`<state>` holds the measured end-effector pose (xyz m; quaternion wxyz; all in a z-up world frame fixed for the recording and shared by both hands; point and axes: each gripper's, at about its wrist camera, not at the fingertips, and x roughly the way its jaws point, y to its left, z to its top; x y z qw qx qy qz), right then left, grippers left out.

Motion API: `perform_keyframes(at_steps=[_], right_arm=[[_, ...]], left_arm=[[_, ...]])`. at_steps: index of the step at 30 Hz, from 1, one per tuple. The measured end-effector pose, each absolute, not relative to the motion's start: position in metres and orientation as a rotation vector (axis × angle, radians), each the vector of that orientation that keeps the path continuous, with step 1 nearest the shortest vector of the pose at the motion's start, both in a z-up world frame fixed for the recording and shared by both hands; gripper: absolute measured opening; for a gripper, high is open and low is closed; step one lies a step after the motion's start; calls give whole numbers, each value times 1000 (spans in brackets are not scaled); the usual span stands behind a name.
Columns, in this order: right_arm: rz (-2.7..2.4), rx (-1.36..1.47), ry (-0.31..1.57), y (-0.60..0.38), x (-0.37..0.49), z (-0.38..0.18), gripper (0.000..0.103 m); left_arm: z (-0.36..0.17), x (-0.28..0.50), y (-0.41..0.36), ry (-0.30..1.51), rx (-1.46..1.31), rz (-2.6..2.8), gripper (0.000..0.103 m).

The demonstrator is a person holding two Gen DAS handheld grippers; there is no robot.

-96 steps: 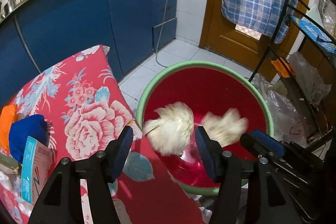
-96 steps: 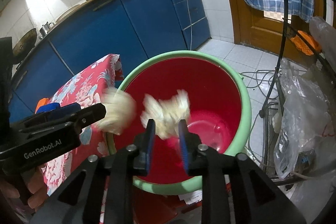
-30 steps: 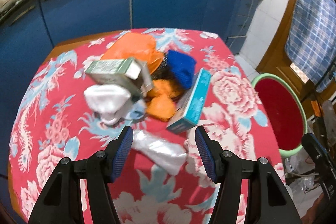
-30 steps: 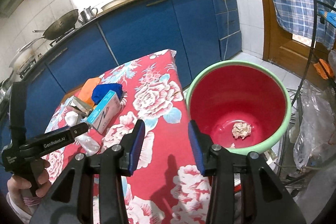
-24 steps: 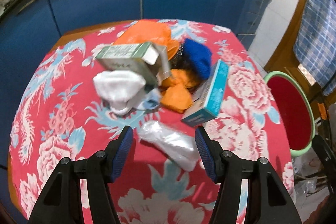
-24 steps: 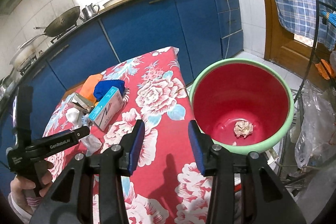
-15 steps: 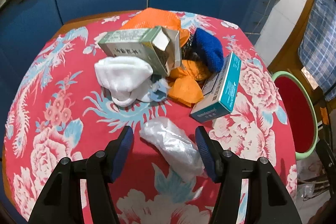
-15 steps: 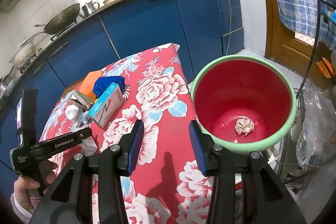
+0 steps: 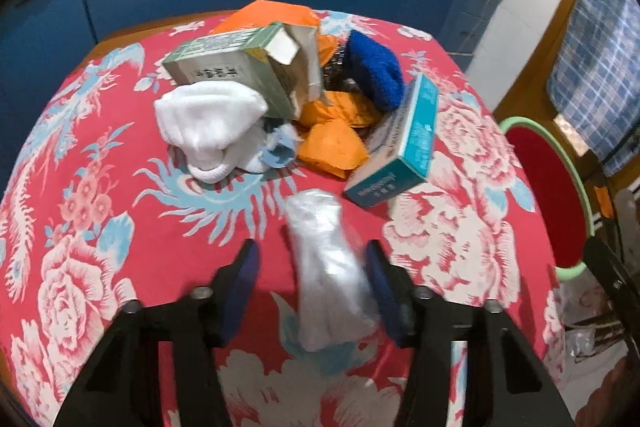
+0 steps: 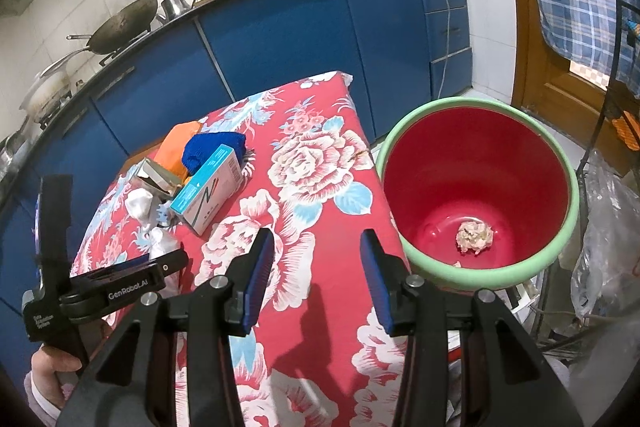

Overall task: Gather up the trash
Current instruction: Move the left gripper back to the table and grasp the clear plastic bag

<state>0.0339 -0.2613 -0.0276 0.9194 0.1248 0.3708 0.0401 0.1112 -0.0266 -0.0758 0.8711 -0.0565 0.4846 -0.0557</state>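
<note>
Nearby, the left gripper [image 9: 310, 279] was closing around the crumpled clear plastic wrapper [image 9: 326, 267] lying on the flowered tablecloth [image 9: 100, 247]; its right pad looked about touching, the left one apart. To me the slick film could squirt sideways or snag the cloth. The right gripper [image 10: 314, 273] hung spread and empty. Beyond, the teal box [image 9: 400, 151] stood close enough to be knocked. Farthest stood the red bin [image 10: 476, 187].
</note>
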Motion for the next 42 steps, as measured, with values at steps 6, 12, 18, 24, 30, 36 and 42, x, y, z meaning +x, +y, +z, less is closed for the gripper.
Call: perform_keyframes(at_steps=[6,12,18,24,30,36,42], right_arm=[[98,242,775,-251,39,-29,48],[116,224,785,-234,50,-27,51],[152,242,796,-214,66,-25,58],[197,259,815,-190,85,-22,63],[229,269,844,-171,104,-23,65],[230,268,890,-160,123,-33,65],[219,273,940,-155,135,-44,65]], left_arm=[[-75,108,-27,1002,-119,-176,29],[-62,105,-11,952,-133,-170,29],[-50,112,15,915,-160,-99,29],[-47,119,36,902,-195,-56,29],[-50,122,46,917,-227,-46,29],[-55,121,51,931,-246,-41,29],[-62,124,55,951,-266,-39,29]])
